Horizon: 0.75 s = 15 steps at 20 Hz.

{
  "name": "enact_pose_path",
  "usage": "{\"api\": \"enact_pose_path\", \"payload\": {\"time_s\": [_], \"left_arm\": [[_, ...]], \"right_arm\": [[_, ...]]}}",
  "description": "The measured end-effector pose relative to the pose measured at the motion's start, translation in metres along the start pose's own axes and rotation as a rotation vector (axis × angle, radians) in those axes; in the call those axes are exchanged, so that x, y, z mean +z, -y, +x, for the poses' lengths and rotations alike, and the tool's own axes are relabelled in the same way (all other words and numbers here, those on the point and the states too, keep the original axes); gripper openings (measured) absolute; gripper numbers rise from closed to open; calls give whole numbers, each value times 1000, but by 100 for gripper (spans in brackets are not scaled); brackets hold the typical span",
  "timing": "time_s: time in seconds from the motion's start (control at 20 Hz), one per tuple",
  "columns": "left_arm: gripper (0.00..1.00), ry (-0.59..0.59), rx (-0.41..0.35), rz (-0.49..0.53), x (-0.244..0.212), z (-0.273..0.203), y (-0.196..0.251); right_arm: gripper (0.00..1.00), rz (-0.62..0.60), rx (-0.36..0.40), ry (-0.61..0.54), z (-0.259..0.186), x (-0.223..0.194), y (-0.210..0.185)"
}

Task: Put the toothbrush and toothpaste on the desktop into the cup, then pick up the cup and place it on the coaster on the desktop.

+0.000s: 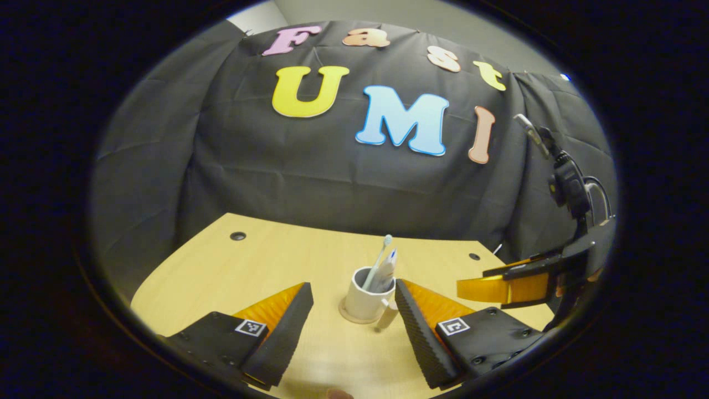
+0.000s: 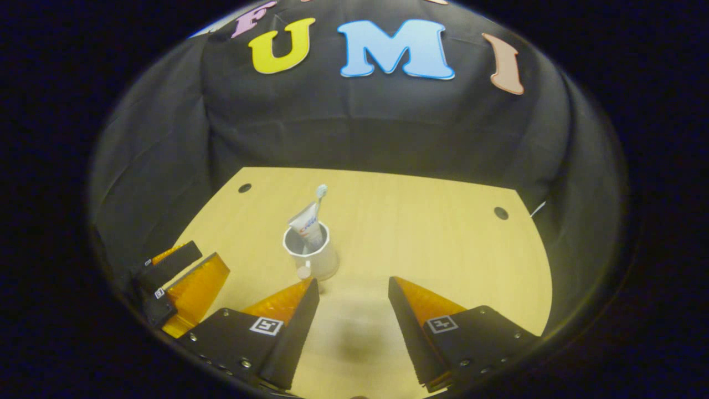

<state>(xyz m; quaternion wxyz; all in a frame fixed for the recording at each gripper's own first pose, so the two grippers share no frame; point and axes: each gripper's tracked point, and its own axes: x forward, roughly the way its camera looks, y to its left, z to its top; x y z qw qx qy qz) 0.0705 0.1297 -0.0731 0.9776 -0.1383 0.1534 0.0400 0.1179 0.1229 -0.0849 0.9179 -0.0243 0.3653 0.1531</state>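
A white cup (image 1: 363, 299) stands upright on a round tan coaster (image 1: 347, 317) on the wooden desktop (image 1: 266, 266). A toothbrush (image 1: 381, 252) and a toothpaste tube (image 1: 386, 270) stick up out of it. My left gripper (image 1: 352, 288) is open just short of the cup, one finger on either side and neither touching it. In the right gripper view the cup (image 2: 317, 254) holds the toothpaste tube (image 2: 307, 224) and the toothbrush (image 2: 320, 193). My right gripper (image 2: 353, 282) is open, nothing between its fingers, with the cup ahead and to the left.
The right gripper (image 1: 512, 285) hangs above the desk's right side in the left gripper view. The left gripper (image 2: 185, 277) shows at the lower left of the right gripper view. The desktop (image 2: 432, 238) has small round holes (image 2: 501, 213) near its back corners. Black cloth walls it in.
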Motion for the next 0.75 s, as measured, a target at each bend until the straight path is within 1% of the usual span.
{"api": "enact_pose_path", "payload": {"time_s": [0.15,0.2,0.25,0.45,0.5,0.55,0.6,0.75], "left_arm": [[96,65,-27,23,26,1,28],[94,86,-33,28,34,1,37],[96,107,-42,32,42,-1,47],[96,202,-67,68,74,-13,83],[93,226,-66,80,82,-17,91],[93,250,-64,90,89,-21,97],[96,271,-64,95,95,-25,104],[96,318,-46,100,108,-37,117]], "right_arm": [[78,12,-51,117,-30,14,29],[78,13,-68,161,-40,17,36],[78,13,-82,204,-52,22,43],[78,-14,-137,405,-91,44,66],[78,-18,-137,454,-100,51,67],[78,-20,-139,501,-109,57,69],[78,-25,-142,544,-118,61,71],[79,-55,-175,657,-143,74,84]]}}
